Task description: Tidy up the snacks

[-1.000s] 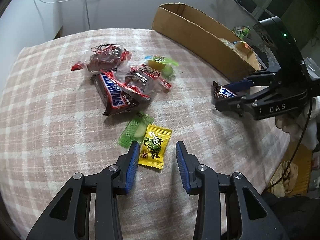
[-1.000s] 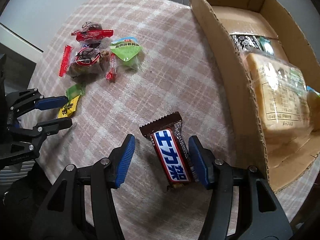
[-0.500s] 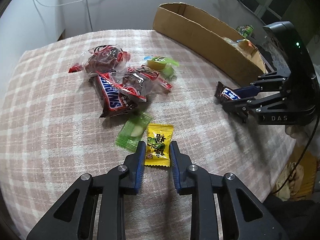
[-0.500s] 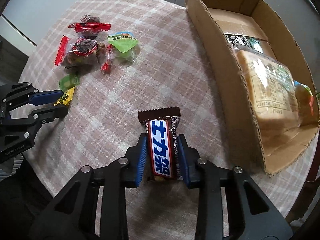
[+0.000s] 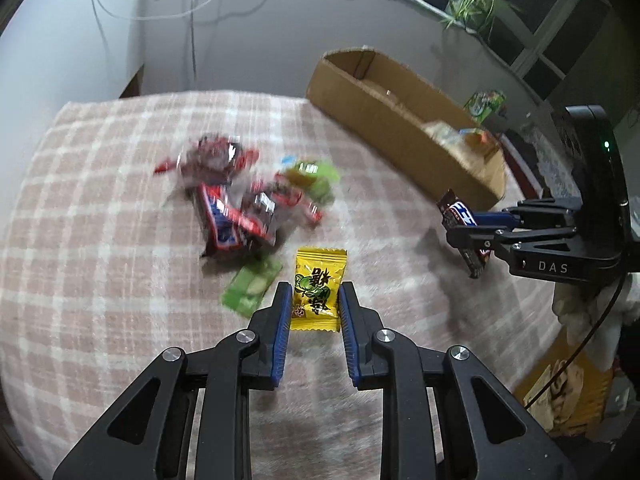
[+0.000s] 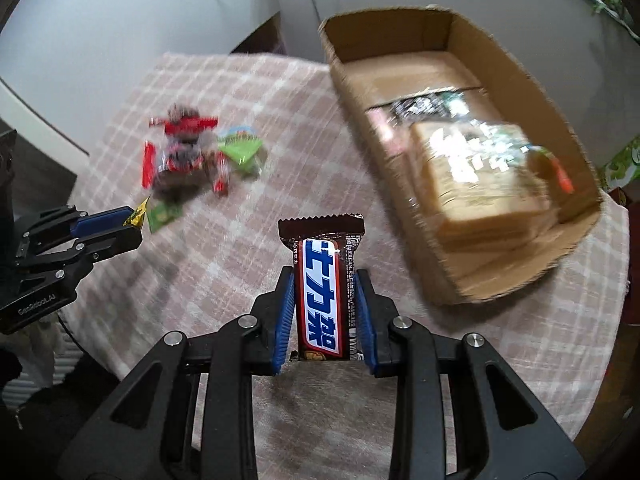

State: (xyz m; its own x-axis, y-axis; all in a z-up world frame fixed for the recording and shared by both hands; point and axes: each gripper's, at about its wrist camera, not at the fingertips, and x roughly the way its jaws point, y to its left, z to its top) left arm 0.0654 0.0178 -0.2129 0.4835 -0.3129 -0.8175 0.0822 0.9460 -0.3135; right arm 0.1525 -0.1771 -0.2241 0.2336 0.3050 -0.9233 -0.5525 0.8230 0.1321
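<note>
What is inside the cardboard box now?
The cardboard box holds a large clear-wrapped beige package and a dark packet behind it. The picture is blurred; anything under the package is covered.

Black linkage jaws, blue ribbed pads point(image 5: 282, 320), silver screws.

- Your right gripper point(image 6: 325, 316) squeezes a chocolate bar point(image 6: 322, 288) between its blue pads, up off the pink checked cloth point(image 6: 248, 248).
- The cardboard box point(image 6: 404, 168) sits by the cloth's right edge with a big wrapped snack point(image 6: 484, 184) inside.
- A pile of small snacks point(image 6: 188, 152) lies toward the far left edge.
- Your left gripper point(image 6: 124, 224) at the left edge pinches a yellow candy point(image 6: 138, 214).
</note>
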